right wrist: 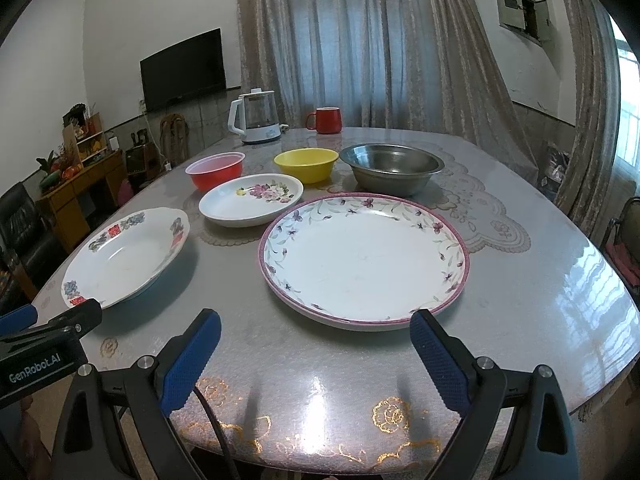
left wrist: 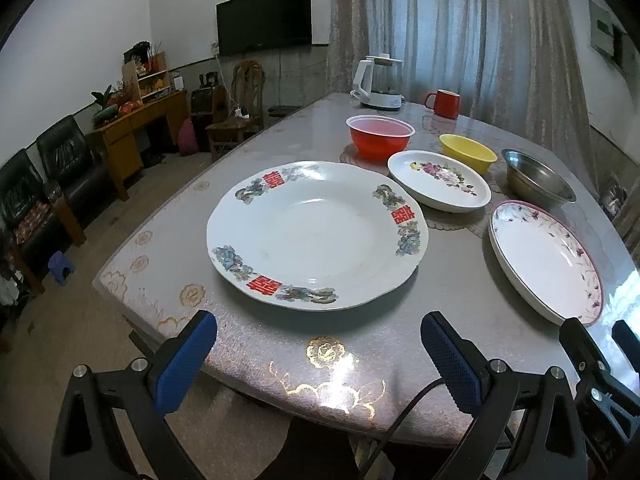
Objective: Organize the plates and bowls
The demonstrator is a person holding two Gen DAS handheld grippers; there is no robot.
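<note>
Six dishes lie spread singly, none stacked yet. Double-happiness plate (left wrist: 316, 234) sits near the tabletop's left front edge; pink-rimmed plate (right wrist: 364, 260) beside it toward the right. Behind: small floral plate (right wrist: 251, 199), red bowl (right wrist: 215, 170), yellow bowl (right wrist: 307, 164), steel bowl (right wrist: 392, 172). Left gripper (left wrist: 318, 364) and right gripper (right wrist: 316, 360) hover off the front edge, fingers spread, empty, each facing a plate, likely to lift it.

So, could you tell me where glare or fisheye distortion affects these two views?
Left wrist view: window glare washes the table at its near edge, over the gold flowers, and the far rim bows. Right wrist view: bright streaks cover the table's right side, the curtains curve and the corners are black. The plates stay sharp in both.
</note>
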